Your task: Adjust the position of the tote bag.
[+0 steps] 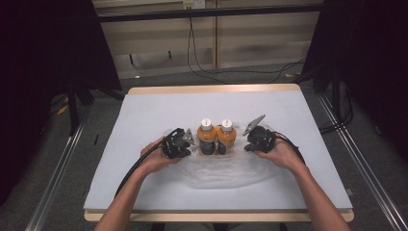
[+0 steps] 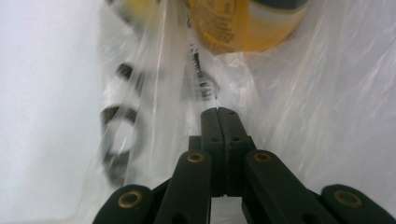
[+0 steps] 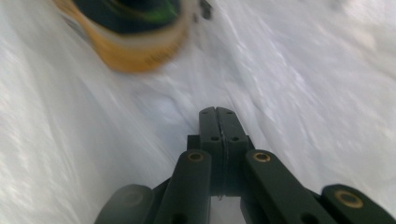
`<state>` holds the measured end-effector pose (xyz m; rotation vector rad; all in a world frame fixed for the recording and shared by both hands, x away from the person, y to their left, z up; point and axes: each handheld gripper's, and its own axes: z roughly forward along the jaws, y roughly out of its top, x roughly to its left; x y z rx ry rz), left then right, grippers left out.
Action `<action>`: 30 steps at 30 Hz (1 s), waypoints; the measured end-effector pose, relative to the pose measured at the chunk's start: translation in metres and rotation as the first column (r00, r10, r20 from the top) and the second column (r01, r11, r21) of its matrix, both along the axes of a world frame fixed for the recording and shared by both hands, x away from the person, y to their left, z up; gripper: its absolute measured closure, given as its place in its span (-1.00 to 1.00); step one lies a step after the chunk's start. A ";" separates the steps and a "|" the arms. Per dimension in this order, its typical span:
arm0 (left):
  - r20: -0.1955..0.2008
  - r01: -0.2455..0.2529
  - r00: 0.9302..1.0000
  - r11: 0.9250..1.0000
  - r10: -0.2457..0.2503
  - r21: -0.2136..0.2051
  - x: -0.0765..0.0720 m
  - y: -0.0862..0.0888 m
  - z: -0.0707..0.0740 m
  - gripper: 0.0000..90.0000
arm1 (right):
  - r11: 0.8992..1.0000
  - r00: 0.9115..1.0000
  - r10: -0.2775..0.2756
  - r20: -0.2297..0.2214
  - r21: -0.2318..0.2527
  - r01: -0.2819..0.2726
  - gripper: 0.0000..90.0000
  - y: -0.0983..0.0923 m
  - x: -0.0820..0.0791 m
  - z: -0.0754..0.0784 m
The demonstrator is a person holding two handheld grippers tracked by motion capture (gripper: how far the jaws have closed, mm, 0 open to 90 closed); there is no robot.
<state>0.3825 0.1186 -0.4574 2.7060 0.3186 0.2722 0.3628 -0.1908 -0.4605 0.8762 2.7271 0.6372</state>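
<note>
Two orange bottles with white caps, one on the left and one on the right, stand side by side on a clear plastic bag in the middle of the table. My left gripper lies at the bag's left side, beside the left bottle. In its own view the gripper is shut, with the bag's film pinched at the tips below a bottle. My right gripper sits at the bag's right side. There too the gripper is shut on wrinkled film, near a blurred bottle.
The white table top has open room behind and to both sides of the bottles. Its wooden far edge borders a grey floor with cables. Dark stands flank the table, and both forearms come in from the front edge.
</note>
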 end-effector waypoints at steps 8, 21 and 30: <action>-0.001 -0.028 1.000 1.000 0.028 0.007 0.009 0.026 0.000 1.00 | 0.999 0.999 -0.042 -0.005 -0.027 0.042 1.00 -0.020 0.002 0.001; -0.001 -0.059 0.998 0.998 0.059 0.008 0.012 0.045 0.000 1.00 | 0.995 0.997 -0.070 0.008 -0.066 0.071 1.00 -0.048 0.006 0.002; 0.002 -0.051 0.999 0.998 0.051 0.024 0.009 0.053 0.001 1.00 | 0.995 0.998 -0.062 0.009 -0.078 0.062 1.00 -0.052 0.003 0.002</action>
